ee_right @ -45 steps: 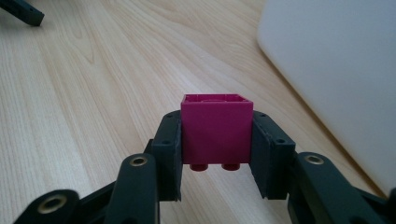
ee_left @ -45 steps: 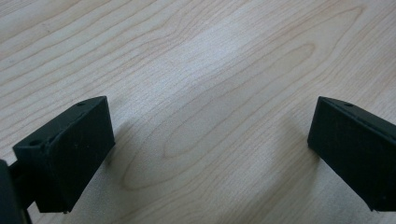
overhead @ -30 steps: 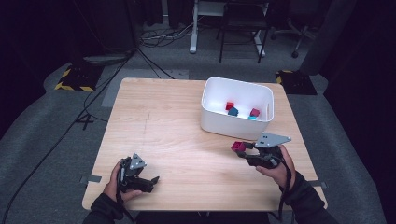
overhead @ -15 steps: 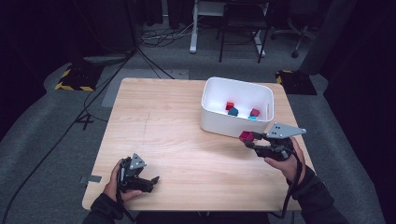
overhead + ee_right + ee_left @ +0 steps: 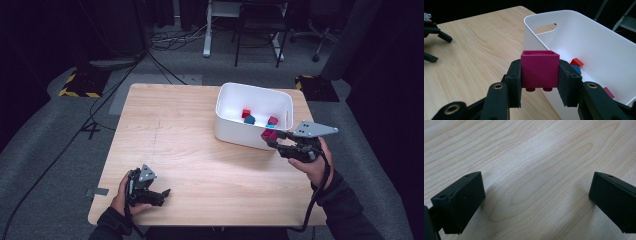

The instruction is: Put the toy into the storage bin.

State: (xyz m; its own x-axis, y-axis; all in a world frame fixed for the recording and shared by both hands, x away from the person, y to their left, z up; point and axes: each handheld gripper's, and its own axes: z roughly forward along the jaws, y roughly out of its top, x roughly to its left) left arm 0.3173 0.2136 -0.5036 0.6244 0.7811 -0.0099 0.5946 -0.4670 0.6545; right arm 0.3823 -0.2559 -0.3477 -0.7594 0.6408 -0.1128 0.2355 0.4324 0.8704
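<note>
My right gripper [image 5: 272, 138] [image 5: 539, 75] is shut on a magenta brick [image 5: 268, 133] [image 5: 540, 70], held upside down with its studs pointing down, just at the near right rim of the white bin [image 5: 235, 132] [image 5: 596, 47]. Inside the bin lie a red brick [image 5: 246, 113] [image 5: 577, 62], a blue brick [image 5: 249, 120] [image 5: 576, 69] and another magenta one [image 5: 273, 120] [image 5: 608, 92]. My left gripper [image 5: 161, 196] [image 5: 534, 197] rests open on the wooden table [image 5: 170, 135] near its front left corner, with bare wood between its jaws.
The table's front edge runs just below my left hand [image 5: 122, 197]. The right edge lies under my right hand [image 5: 312, 165]. Cables [image 5: 100, 107] trail on the dark floor to the left, and a chair and desk legs [image 5: 240, 35] stand behind the table.
My right gripper has lifted the magenta brick and carried it up and forward to the bin's near rim. The left gripper has stayed put.
</note>
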